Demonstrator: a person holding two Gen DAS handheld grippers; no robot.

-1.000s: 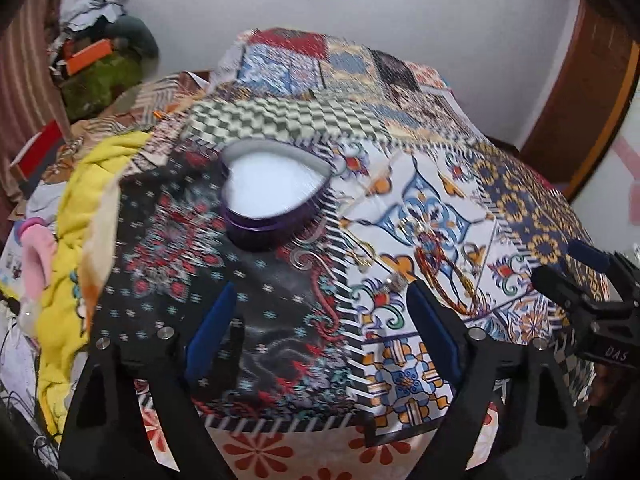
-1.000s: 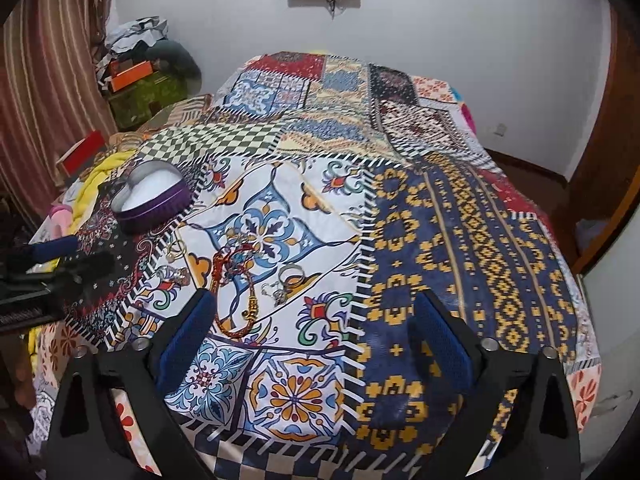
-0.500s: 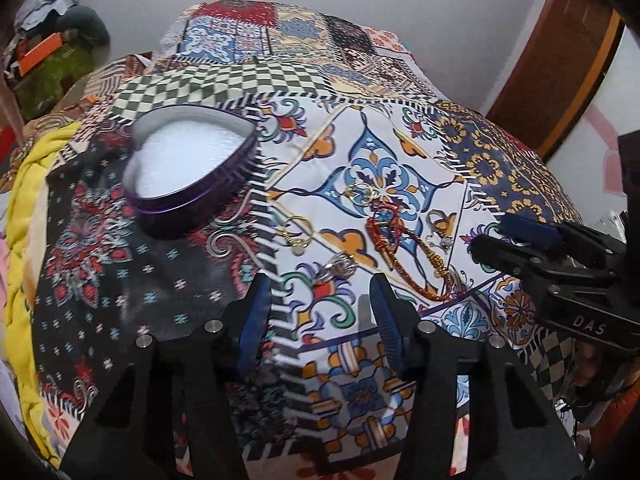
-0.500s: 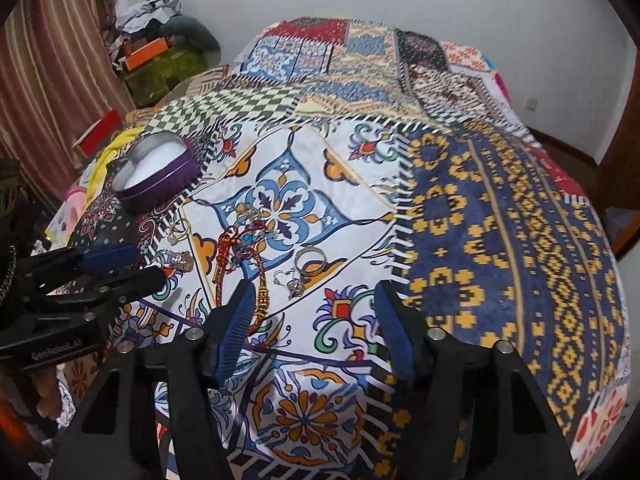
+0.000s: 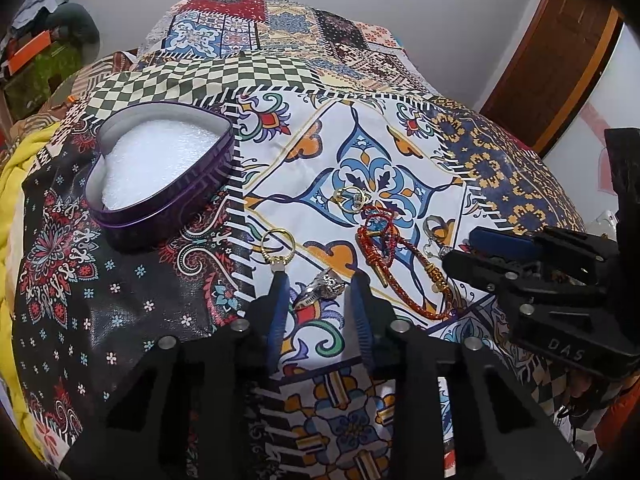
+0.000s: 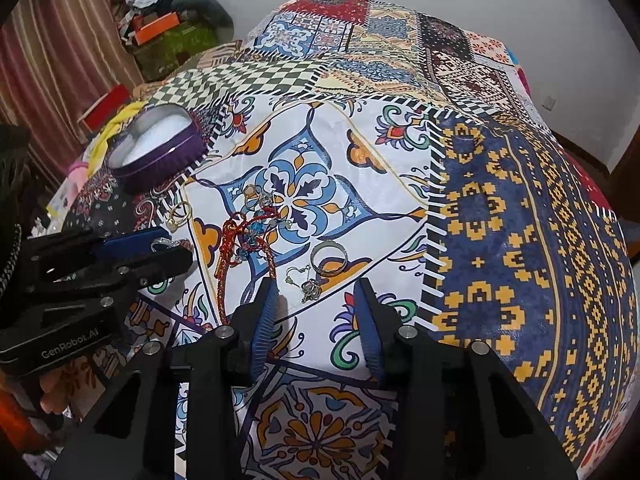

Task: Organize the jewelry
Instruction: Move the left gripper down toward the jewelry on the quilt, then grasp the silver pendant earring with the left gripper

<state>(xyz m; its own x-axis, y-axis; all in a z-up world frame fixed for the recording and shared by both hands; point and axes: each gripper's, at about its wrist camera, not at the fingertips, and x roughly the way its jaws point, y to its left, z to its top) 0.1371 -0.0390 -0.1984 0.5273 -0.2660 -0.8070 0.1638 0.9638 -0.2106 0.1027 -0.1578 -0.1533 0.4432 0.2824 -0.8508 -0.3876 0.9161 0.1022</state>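
A purple heart-shaped tin [image 5: 160, 176] [image 6: 158, 148] with white foam inside sits open on the patchwork bedspread. Loose jewelry lies to its right: a gold ring [image 5: 278, 244] [image 6: 178, 214], a red cord bracelet [image 5: 384, 248] [image 6: 240, 244], a pair of gold rings [image 5: 350, 199] and a silver band [image 6: 328, 260] [image 5: 434, 226]. My left gripper [image 5: 318, 280] is open, its fingers flanking an ornate silver ring [image 5: 324, 286] without touching it. My right gripper [image 6: 316, 292] is open low over a small silver earring [image 6: 306, 286].
The two grippers stand close together, the right gripper [image 5: 520, 264] just right of the left gripper [image 6: 120, 256]. A yellow cloth [image 5: 16, 200] hangs at the bed's left edge. Clutter [image 6: 172, 28] is piled by the striped curtain. A wooden door [image 5: 560, 60] stands at the right.
Both grippers moved forward and down to the jewelry, and their jaws narrowed from wide. The left swung right, from facing the tin to the silver ring.
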